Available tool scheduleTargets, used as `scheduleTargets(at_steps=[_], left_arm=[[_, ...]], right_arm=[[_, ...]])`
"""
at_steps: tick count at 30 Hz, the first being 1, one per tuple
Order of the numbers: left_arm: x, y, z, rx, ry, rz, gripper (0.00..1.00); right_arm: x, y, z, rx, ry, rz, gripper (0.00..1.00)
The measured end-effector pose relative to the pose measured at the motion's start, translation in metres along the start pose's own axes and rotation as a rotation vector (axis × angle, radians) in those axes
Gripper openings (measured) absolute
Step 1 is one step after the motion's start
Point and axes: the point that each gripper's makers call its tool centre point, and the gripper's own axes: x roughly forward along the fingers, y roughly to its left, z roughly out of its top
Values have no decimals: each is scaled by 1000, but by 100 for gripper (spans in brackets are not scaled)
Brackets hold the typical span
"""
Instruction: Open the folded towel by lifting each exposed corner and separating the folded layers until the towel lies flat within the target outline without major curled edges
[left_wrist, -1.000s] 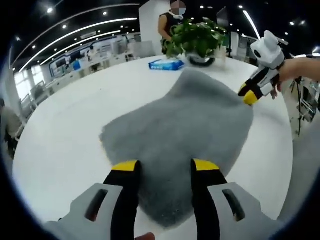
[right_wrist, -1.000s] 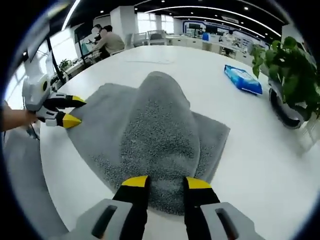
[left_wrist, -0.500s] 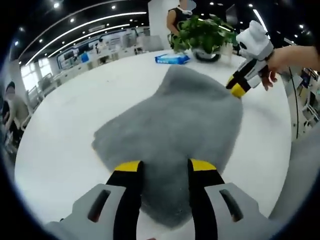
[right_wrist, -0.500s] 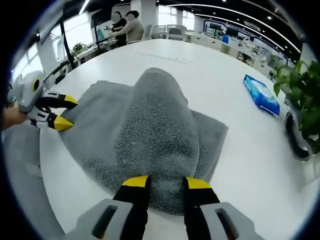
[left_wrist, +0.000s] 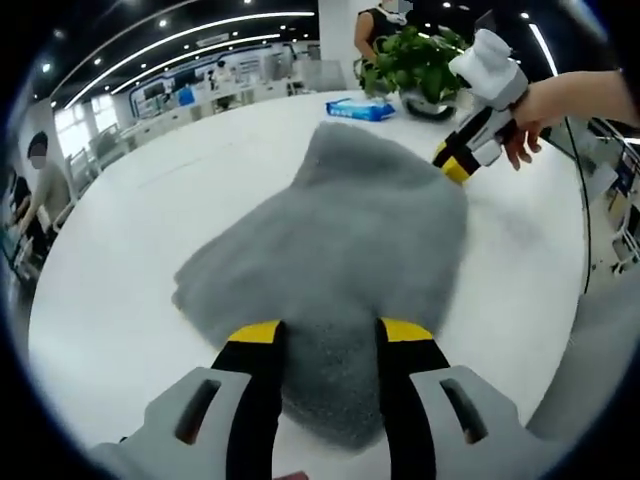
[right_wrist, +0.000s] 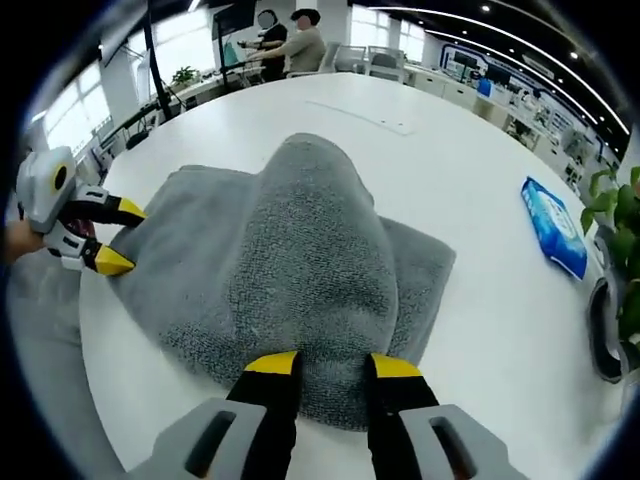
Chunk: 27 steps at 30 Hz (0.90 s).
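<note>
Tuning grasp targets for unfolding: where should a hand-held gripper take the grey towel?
At a corner edge of the grey towel, coming in low from the table rim side, as both hand-held grippers do now; the edges lie thin while the middle humps up.

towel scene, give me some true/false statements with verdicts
1. Both tools grip the grey towel. True: the left tool and the right tool each hold an edge.
2. The towel lies flat on the table. False: its middle is raised in a hump.
3. A blue packet lies on the table. True.
4. The packet rests on the towel. False: it lies apart from it, on bare table.
5. A green plant stands beyond the towel in the left gripper view. True.
</note>
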Motion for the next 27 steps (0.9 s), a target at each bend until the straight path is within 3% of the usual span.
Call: scheduleTargets(at_steps=[27], left_arm=[[-16, -21, -16, -74, 7, 10, 41]], right_arm=[[38, 8, 62, -188, 65, 90, 22]])
